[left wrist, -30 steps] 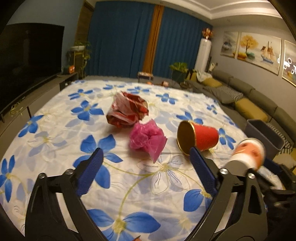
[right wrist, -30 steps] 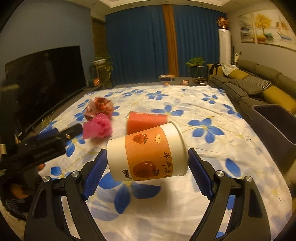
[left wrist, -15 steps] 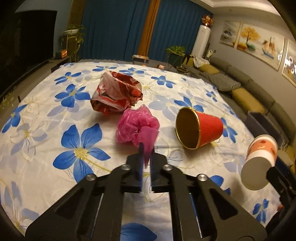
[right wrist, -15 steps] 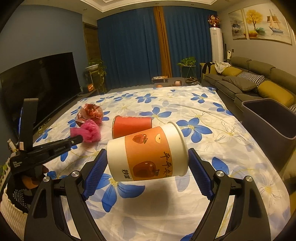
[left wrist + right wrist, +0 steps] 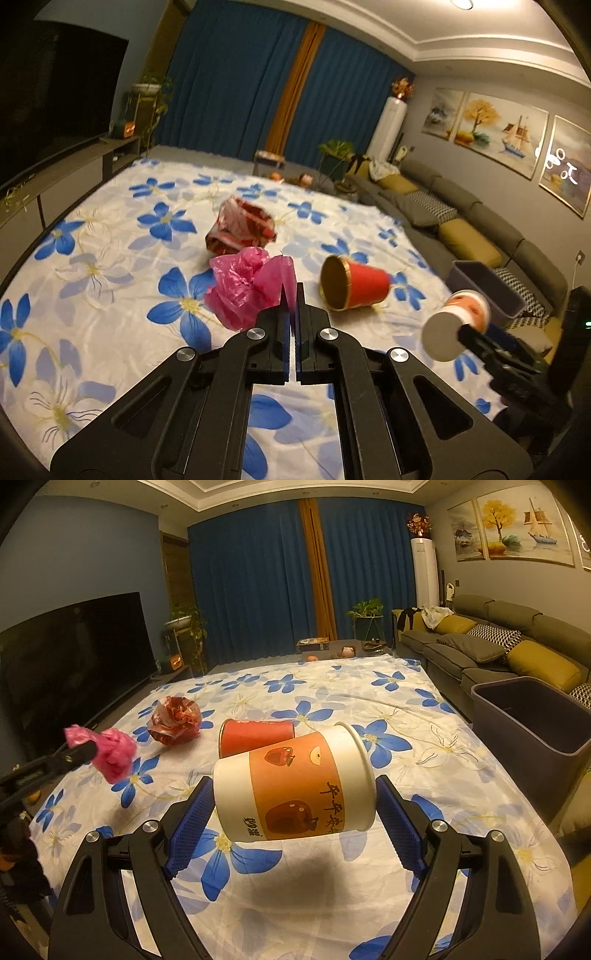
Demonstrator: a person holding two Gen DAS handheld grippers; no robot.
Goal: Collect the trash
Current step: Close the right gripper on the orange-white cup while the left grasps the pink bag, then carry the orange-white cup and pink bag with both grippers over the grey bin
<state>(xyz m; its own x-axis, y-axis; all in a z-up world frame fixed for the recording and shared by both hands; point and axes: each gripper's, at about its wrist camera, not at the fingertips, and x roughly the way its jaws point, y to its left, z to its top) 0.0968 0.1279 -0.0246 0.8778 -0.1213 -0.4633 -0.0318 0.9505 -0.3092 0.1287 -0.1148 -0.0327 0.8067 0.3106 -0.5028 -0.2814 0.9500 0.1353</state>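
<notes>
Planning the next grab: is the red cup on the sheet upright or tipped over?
Tipped over. The red cup lies on its side on the flowered sheet, gold-rimmed mouth facing the left gripper.

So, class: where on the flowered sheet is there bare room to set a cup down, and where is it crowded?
Bare sheet lies between the red cup and the bin, and beyond the foil wrapper toward the curtains. It is crowded mid-left, where wrapper, red cup and the pink bag in the left gripper cluster.
</notes>
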